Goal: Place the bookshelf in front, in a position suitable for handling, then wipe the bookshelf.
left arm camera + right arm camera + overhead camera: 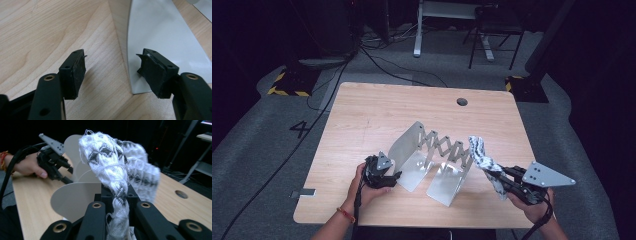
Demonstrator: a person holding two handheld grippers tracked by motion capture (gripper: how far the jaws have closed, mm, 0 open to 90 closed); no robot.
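My right jaws (493, 175) are pinching a white-and-black knitted cloth (482, 157), which I hold up off the counter (362, 115) just beside the near right plate of an expanding metal rack (432, 160); in the right gripper view the cloth (117, 167) bunches above the pinch and flops forward over the rack's rounded plates (75, 197). My left jaws (111, 72) are spread with nothing between them, low over the wood at the corner of the rack's left end plate (160, 37), one pad in front of that plate and the other over bare counter. I judge the risks to be these: the rack is light and its scissor links fold easily, so if I push the cloth down between the plates before my left jaws have closed on the end plate, the whole rack could slide or collapse. The loose, floppy end of the cloth could also snag on a plate edge and drag out of my pinch.
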